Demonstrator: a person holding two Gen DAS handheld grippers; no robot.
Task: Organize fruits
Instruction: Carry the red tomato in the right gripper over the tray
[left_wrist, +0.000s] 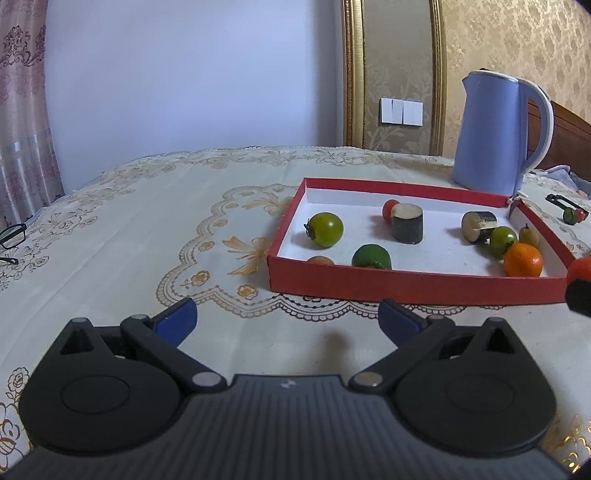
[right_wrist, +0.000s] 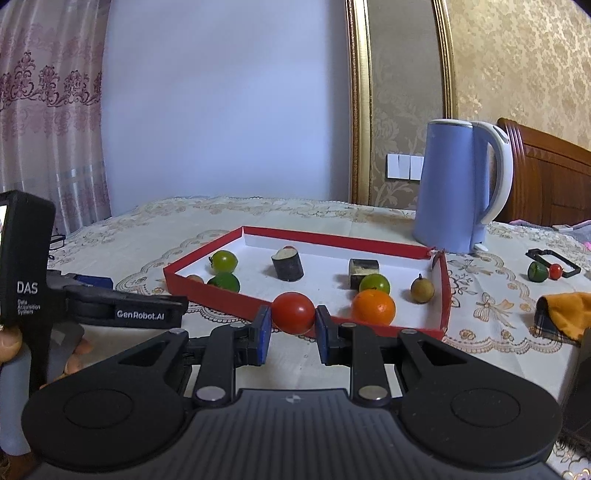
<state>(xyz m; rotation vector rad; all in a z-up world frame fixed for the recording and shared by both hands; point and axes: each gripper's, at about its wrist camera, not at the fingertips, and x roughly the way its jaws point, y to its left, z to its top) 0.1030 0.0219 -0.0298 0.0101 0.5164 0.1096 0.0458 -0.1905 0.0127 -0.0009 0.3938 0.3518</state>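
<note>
Right gripper (right_wrist: 292, 325): blue-padded fingers (right_wrist: 263, 332) clamped on a red tomato (right_wrist: 293, 313), one pad on each side of it, fruit seated between the tips. Tomato sits in line with the near wall of the red tray (right_wrist: 388, 326), at about rim height; whether it is over the rim or just short of it cannot be told.

Left gripper (left_wrist: 287, 321): fingers spread wide, nothing between them. It hovers over the worktop (left_wrist: 147, 229), near and left of the tray (left_wrist: 406, 286). In the left wrist view the red tomato (left_wrist: 580, 267) shows at the far right edge.

Tray contents, right wrist view:
- green tomato (right_wrist: 223, 260), far left
- dark green fruit (right_wrist: 224, 282) just in front of it, and a brownish fruit (right_wrist: 195, 279) at the near-left wall, partly hidden
- dark cylinder piece with pale cut face (right_wrist: 287, 265), centre-far, a bit of red showing behind it
- second dark piece (right_wrist: 363, 271), centre-right
- green tomato (right_wrist: 374, 284) touching the front of that piece
- orange (right_wrist: 373, 307) just in front of the green tomato, near the front wall
- small brown fruit with stem (right_wrist: 422, 290), near the right wall

Outside the tray: blue kettle (right_wrist: 450, 188) just beyond the far-right corner; green and red small fruits (right_wrist: 545, 271) by a black frame, far right; orange cloth (right_wrist: 561, 317) near right; glasses (left_wrist: 13, 236) on the worktop, far left.
</note>
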